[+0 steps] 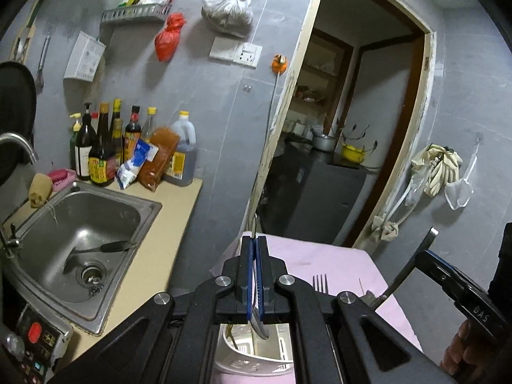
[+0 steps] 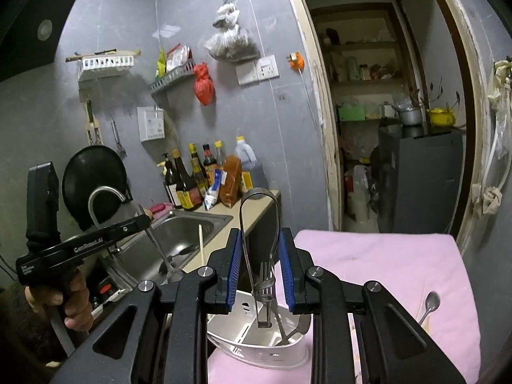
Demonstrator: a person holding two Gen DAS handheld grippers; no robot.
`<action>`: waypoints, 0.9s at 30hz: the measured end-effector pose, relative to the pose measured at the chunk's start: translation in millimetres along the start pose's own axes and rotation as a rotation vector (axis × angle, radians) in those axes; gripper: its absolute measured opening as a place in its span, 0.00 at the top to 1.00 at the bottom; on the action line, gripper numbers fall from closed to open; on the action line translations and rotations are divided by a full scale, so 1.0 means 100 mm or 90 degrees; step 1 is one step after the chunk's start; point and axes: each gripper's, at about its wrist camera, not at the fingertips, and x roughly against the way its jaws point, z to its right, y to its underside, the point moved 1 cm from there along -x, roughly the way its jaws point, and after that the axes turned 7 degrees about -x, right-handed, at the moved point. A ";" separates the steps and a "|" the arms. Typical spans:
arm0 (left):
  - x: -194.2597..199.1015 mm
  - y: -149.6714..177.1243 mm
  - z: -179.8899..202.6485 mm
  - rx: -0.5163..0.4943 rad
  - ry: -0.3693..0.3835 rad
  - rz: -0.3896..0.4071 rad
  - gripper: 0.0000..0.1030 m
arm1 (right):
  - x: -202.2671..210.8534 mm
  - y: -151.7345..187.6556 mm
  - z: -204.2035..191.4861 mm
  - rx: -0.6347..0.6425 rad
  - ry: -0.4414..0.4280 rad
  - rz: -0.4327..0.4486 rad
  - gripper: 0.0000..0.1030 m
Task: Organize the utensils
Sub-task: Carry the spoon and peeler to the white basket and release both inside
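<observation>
The left hand-held gripper (image 1: 255, 275) clamps a spoon (image 1: 260, 323), thin, rigid and slippery, by its handle above the white utensil holder (image 1: 252, 356), while the right hand-held gripper (image 2: 260, 272) pinches springy metal tongs (image 2: 260, 249).

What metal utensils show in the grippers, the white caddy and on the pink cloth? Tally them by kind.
Spoons: 2, the held spoon in the left gripper and the loose spoon on the cloth
Tongs: 1, in the right gripper
Fork: 1, standing in the caddy
Total: 4; one more piece in the caddy is unclear.
</observation>
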 end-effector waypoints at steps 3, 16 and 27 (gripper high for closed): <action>-0.08 0.08 0.01 -0.003 0.000 -0.012 0.97 | -0.10 0.08 0.04 -0.012 0.005 -0.016 0.80; -0.26 0.35 0.16 -0.034 0.001 -0.055 0.97 | -0.36 0.34 0.17 -0.055 0.008 -0.073 0.80; -0.33 0.42 0.16 -0.025 0.017 -0.098 0.97 | -0.38 0.38 0.16 -0.059 0.008 -0.084 0.65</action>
